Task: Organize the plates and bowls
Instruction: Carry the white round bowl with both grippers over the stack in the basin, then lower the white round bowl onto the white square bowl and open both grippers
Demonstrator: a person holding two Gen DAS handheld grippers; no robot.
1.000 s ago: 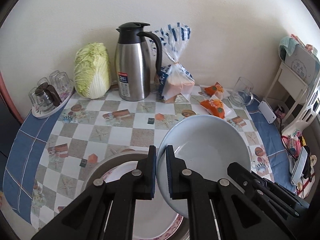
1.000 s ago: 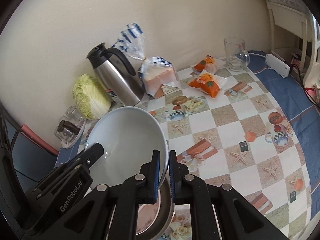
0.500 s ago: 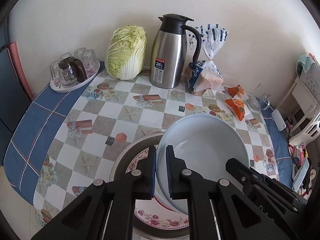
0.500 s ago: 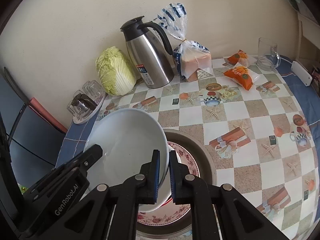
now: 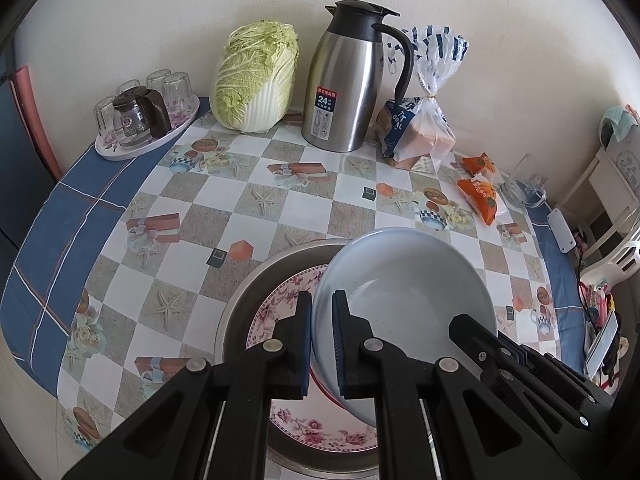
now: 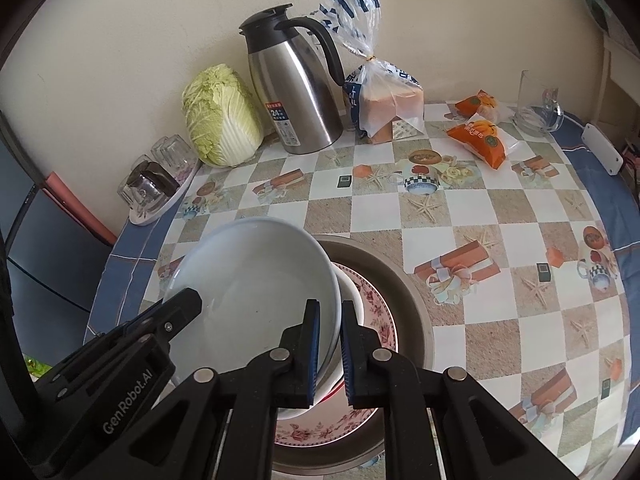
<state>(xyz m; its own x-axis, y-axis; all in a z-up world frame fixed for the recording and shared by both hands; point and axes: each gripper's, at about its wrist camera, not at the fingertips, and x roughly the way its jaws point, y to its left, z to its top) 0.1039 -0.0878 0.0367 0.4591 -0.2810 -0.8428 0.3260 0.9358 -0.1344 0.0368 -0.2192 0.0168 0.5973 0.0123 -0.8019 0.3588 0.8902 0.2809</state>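
With the left gripper (image 5: 321,338) and right gripper (image 6: 330,346) both clamped on opposite rims of the pale bowl (image 5: 404,300), held tilted over the floral plate (image 5: 280,312) in the metal basin (image 6: 404,292) near the table's front edge, the stacking step appears under way, calling next for levelling, lowering and release.

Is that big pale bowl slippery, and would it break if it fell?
Probably slippery: the pale bowl looks glazed and shiny, and each tool, left and right, pinches only its thin rim. It looks ceramic, so likely stiff, fairly heavy and breakable. Being round, it might rock on the flowered plate below.
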